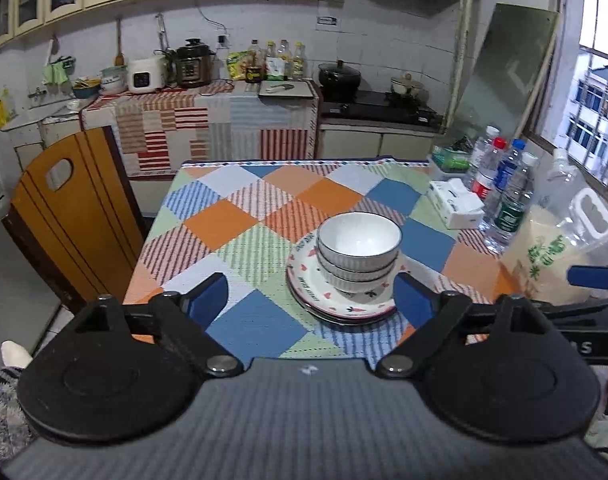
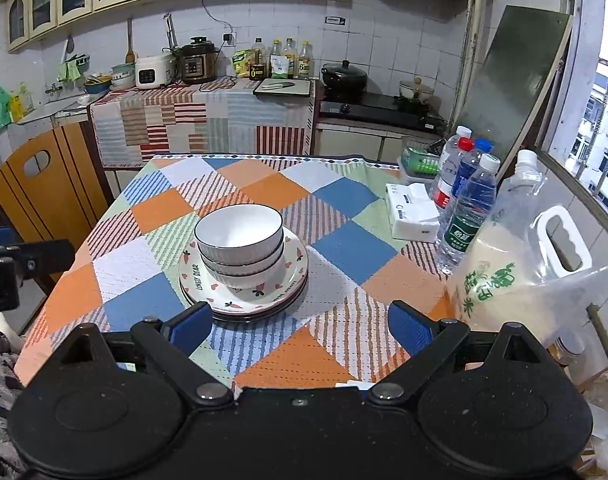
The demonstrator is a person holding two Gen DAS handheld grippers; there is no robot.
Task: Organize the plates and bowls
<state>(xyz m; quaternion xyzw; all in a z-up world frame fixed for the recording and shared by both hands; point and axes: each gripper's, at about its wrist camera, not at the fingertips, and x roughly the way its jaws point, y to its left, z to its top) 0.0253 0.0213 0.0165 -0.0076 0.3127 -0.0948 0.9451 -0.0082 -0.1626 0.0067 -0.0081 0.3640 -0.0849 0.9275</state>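
Observation:
Three white bowls with dark rims (image 1: pixel 359 250) are nested on a stack of patterned plates (image 1: pixel 345 306) on the checked tablecloth (image 1: pixel 240 220). The bowls (image 2: pixel 240 240) and plates (image 2: pixel 240 300) also show in the right wrist view. My left gripper (image 1: pixel 309 300) is open and empty, held above the table's near edge just short of the plates. My right gripper (image 2: pixel 300 326) is open and empty, to the right of the stack and short of it. Part of the right gripper (image 1: pixel 591 276) shows at the right of the left wrist view.
Several water bottles (image 2: pixel 469 196), a tissue pack (image 2: pixel 411 216) and a large bag of rice with a handle (image 2: pixel 523 264) stand along the table's right side. A wooden chair (image 1: pixel 72 216) stands at the left. The kitchen counter (image 1: pixel 208 104) is behind.

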